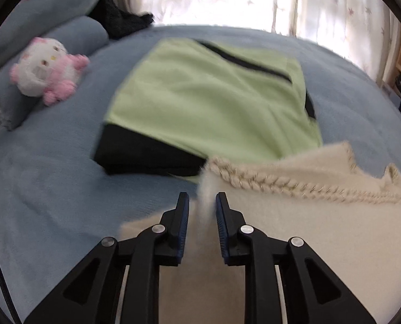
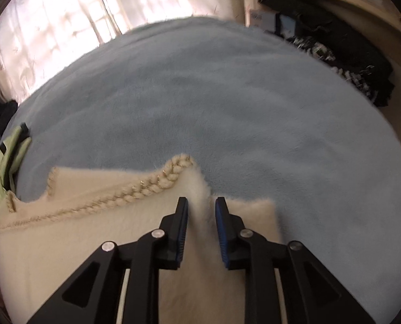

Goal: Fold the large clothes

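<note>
the cream sweater [image 1: 295, 216] lies on the near part of the blue bed [image 1: 52, 189], just beside a folded green garment [image 1: 200, 100]. the left gripper [image 1: 201, 202] and right gripper [image 2: 201, 205] stand slightly parted, a raised fold between each pair, unpinched.

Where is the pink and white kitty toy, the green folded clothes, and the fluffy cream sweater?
kitty toy [image 1: 45, 68], left wrist view, on its white face.
green folded clothes [image 1: 206, 102], left wrist view, middle of the green top layer.
cream sweater [image 2: 73, 232], right wrist view, on the plain fluffy part below the braided edge.
</note>
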